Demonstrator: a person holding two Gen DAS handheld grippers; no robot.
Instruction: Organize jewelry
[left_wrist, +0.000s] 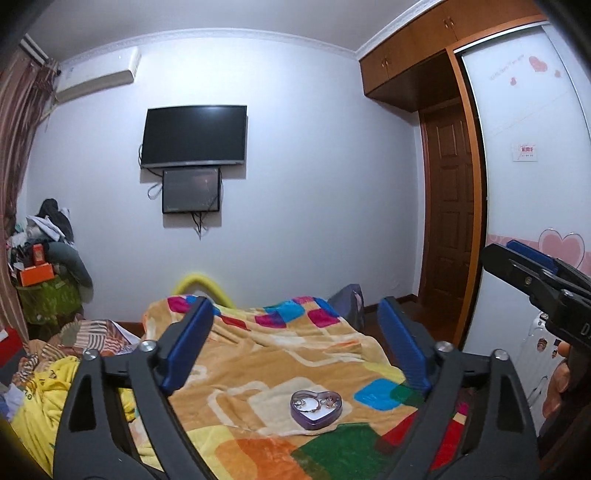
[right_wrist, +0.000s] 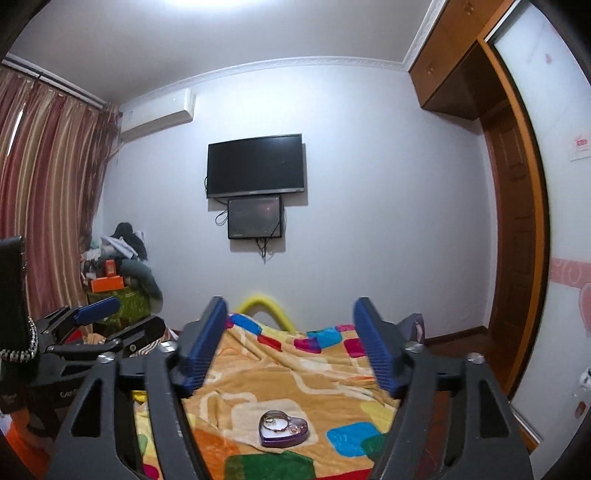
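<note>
Item one, your left gripper (left_wrist: 295, 347): jaws spread wide, blue ribbed pads apart, nothing between them, raised above the bed. Item two, your right gripper (right_wrist: 290, 345): likewise spread wide and empty, raised above the same bed; its black frame and one blue pad also show at the right edge of the left wrist view. Item three, the heart-shaped box (left_wrist: 316, 408): purple, lidless, resting flat on the blanket (left_wrist: 266, 354), lying between and below the fingers of each gripper in both views, touched by neither. Item four, the jewelry (left_wrist: 314, 403) inside that box: a few thin rings or bracelets and a small gold-toned piece, too small to tell apart further. Item five, the blanket: orange plush with blocks of pink, blue, green, yellow and cream, rumpled toward the far end of the bed. Item six, beyond the bed: a yellow curved tube (left_wrist: 201, 286) at the foot, a dark wall-mounted television (left_wrist: 195, 136) with a smaller dark screen (left_wrist: 191, 191) just below it, an air conditioner (left_wrist: 98, 75) high on the wall, striped curtains (right_wrist: 48, 177), a pile of clothes and boxes (left_wrist: 48, 251) in the corner, a brown door (left_wrist: 448, 206), and a wardrobe sliding door (left_wrist: 532, 155) with pink heart decals on your right.
</note>
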